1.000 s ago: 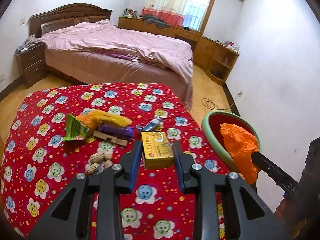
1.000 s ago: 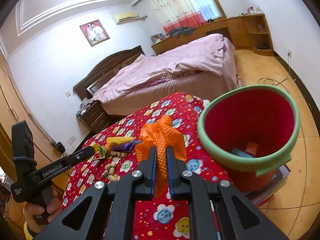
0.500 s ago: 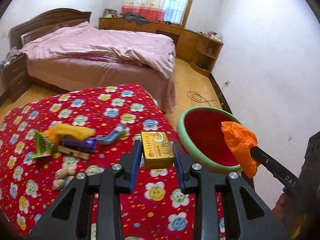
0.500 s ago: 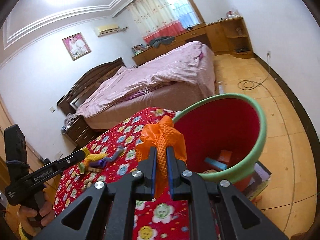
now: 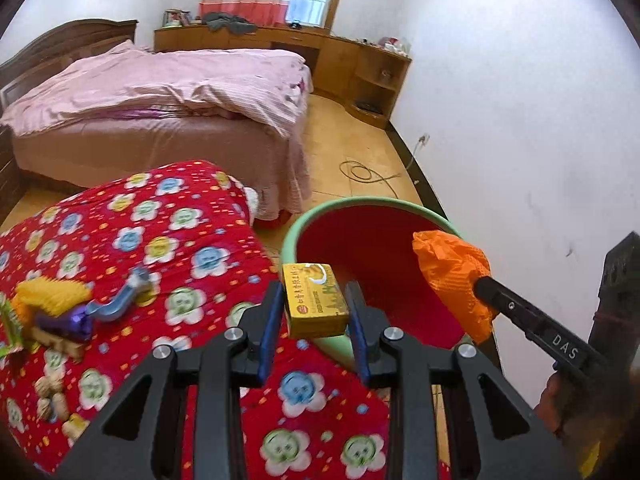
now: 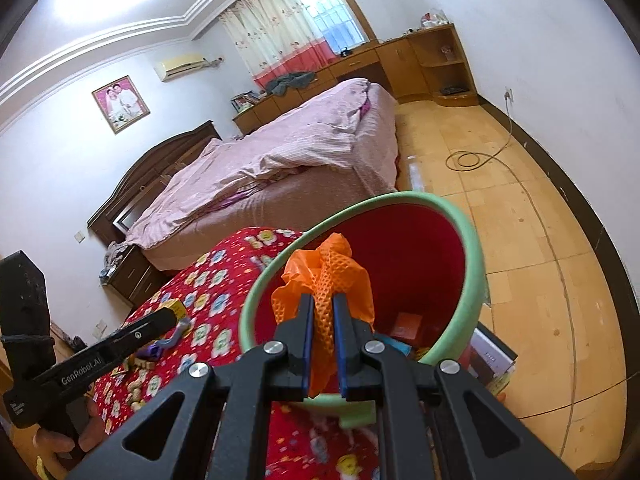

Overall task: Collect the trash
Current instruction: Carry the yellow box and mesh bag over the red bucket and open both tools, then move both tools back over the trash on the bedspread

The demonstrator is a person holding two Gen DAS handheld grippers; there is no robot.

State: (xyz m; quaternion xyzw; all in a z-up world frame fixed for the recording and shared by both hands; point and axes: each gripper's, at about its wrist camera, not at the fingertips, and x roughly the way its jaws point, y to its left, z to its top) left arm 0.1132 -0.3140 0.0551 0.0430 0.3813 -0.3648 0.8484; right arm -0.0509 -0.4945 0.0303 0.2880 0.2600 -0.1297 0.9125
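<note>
The yellow box [image 5: 316,300], printed with red characters too small to read, was clamped between the blue pads of the left gripper [image 5: 314,314], its jaws part-open to the box's width. It hung at the near rim of the red bin [image 5: 360,248], at 12 o'clock from the claw. The orange mesh bag [image 6: 326,280] was pinched in the fully closed right gripper [image 6: 323,332], rising at 12 o'clock from its fingertips, above the bin's mouth. The right gripper's arm read "DAS" in the left wrist view; the left gripper's arm read "GenRobot.AI" in the right wrist view. A second earlier both loads were over the red flowered quilt [image 5: 180,248], with the bin off to the right; both had since travelled to the bin with grips unchanged. On the quilt at 9 o'clock lay a yellow wrapper [image 5: 52,292], a purple wrapper [image 5: 68,320], a blue scrap [image 5: 124,300] and peanuts [image 5: 52,396]. Boxes [image 6: 408,326] lay inside the bin.
</note>
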